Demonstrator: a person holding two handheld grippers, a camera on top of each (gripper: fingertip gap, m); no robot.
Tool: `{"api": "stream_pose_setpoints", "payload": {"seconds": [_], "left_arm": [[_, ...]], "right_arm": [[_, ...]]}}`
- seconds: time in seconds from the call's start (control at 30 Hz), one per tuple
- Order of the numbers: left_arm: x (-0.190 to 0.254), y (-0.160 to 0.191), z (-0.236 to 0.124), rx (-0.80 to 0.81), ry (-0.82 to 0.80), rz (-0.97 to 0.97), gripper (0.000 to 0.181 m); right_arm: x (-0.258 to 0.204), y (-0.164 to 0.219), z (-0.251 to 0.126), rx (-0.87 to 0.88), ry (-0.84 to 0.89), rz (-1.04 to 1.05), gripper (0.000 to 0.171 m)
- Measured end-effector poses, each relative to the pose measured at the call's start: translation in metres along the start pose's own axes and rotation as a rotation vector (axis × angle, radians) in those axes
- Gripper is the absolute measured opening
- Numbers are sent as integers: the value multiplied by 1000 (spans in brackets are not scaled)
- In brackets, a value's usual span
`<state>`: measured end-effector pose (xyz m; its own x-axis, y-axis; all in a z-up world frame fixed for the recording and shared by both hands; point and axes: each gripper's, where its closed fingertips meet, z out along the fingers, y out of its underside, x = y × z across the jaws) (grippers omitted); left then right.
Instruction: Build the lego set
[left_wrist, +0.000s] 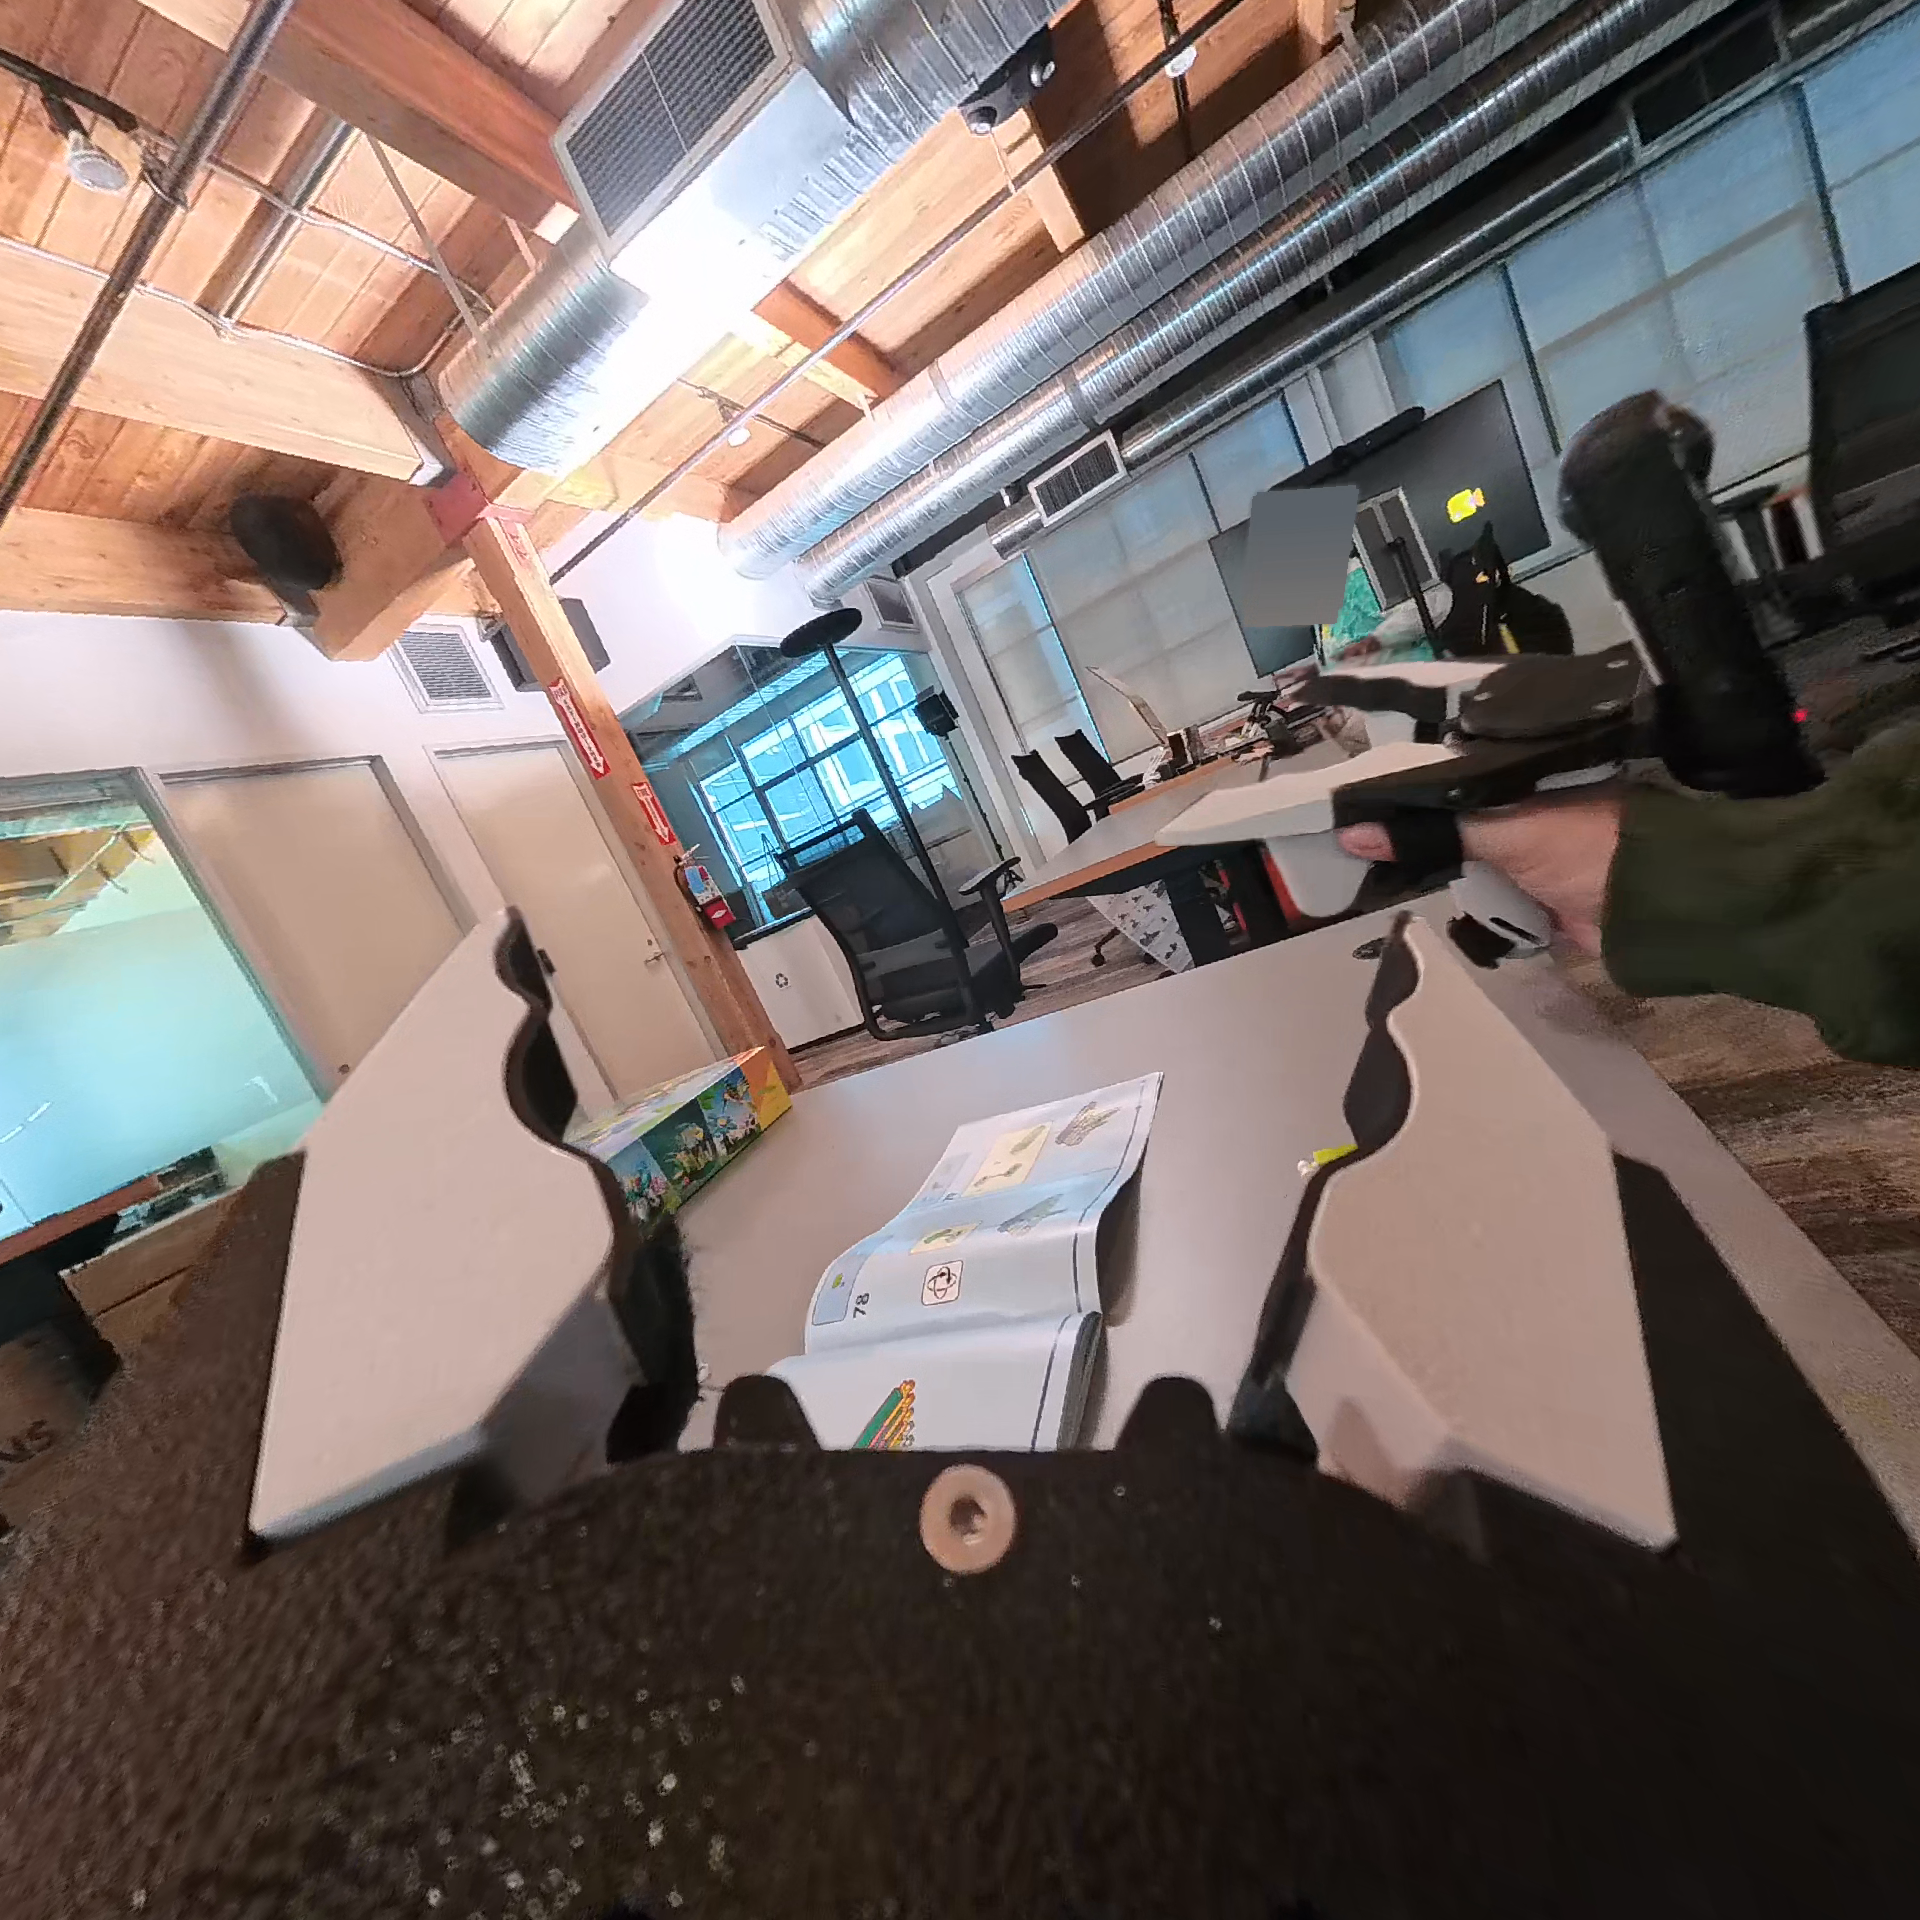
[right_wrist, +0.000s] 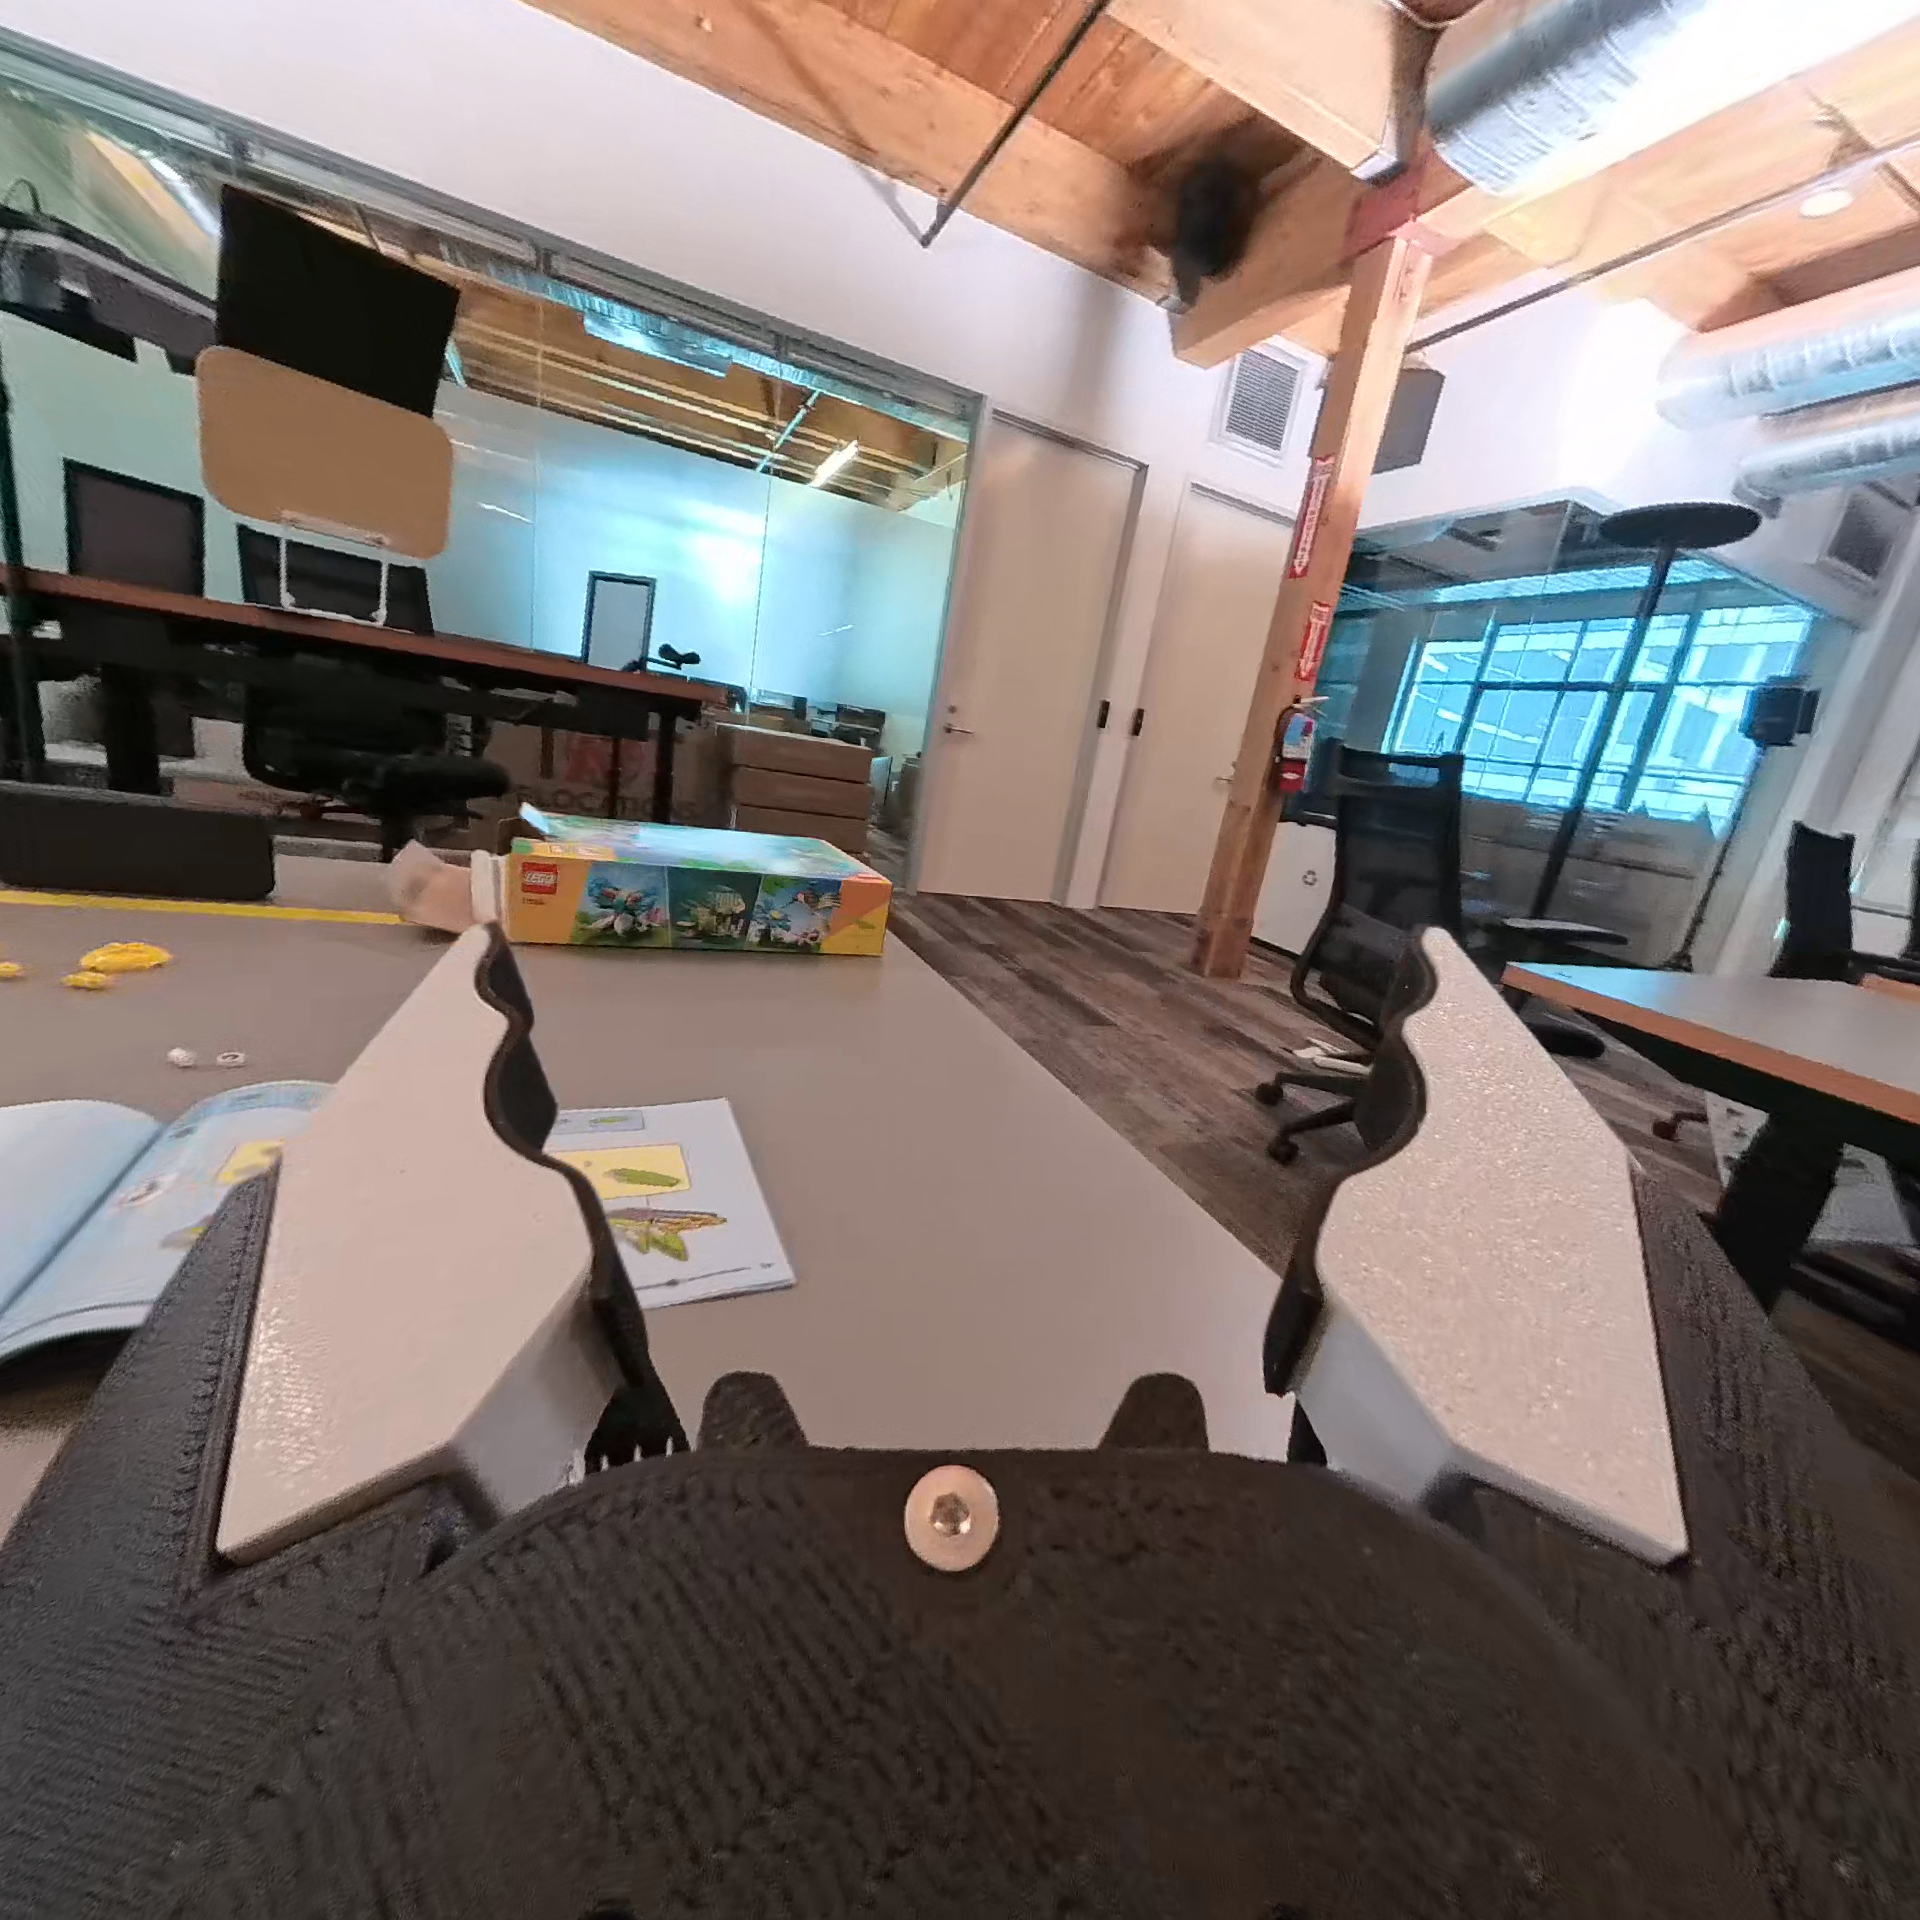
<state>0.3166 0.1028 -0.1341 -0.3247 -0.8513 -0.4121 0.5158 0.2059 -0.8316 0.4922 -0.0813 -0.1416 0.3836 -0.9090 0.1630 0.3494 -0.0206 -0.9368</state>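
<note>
Black textured plastic filled the bottom of both views, and each gripper's pale grey fingers stood wide apart with nothing between them — the left gripper (left_wrist: 961, 1049) and the right gripper (right_wrist: 951, 1039) both hung above the grey table (right_wrist: 935, 1122). An open light-blue instruction booklet (left_wrist: 987, 1236) lay flat on it, pages showing pictured steps. Farther back sat the yellow-edged lego box (right_wrist: 696, 899), printed with flowers, one end flap open. Small yellow lego pieces (right_wrist: 114, 958) were scattered at the table's left — two tiny white pieces (right_wrist: 208, 1059) nearer.
</note>
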Motion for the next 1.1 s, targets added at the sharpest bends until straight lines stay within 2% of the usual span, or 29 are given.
{"api": "stream_pose_setpoints", "payload": {"seconds": [0.23,0.47,0.7,0.8,0.9,0.97,1.1], "left_arm": [[5,2,1,-14,14,34,150],[11,9,4,-40,35,55,148],[10,13,6,-55,31,56,147],[12,12,6,-53,41,51,147],[13,13,6,-55,46,49,146],[13,13,6,-57,47,47,146],[13,14,7,-61,46,52,146]], "right_arm": [[11,24,18,16,-44,20,153],[16,20,16,72,-66,7,143],[-1,21,15,67,-123,-73,137],[-1,21,17,44,-127,-27,139],[-2,4,19,81,-119,95,140],[-8,-4,18,102,-131,105,140],[-18,13,19,59,-162,70,139]]}}
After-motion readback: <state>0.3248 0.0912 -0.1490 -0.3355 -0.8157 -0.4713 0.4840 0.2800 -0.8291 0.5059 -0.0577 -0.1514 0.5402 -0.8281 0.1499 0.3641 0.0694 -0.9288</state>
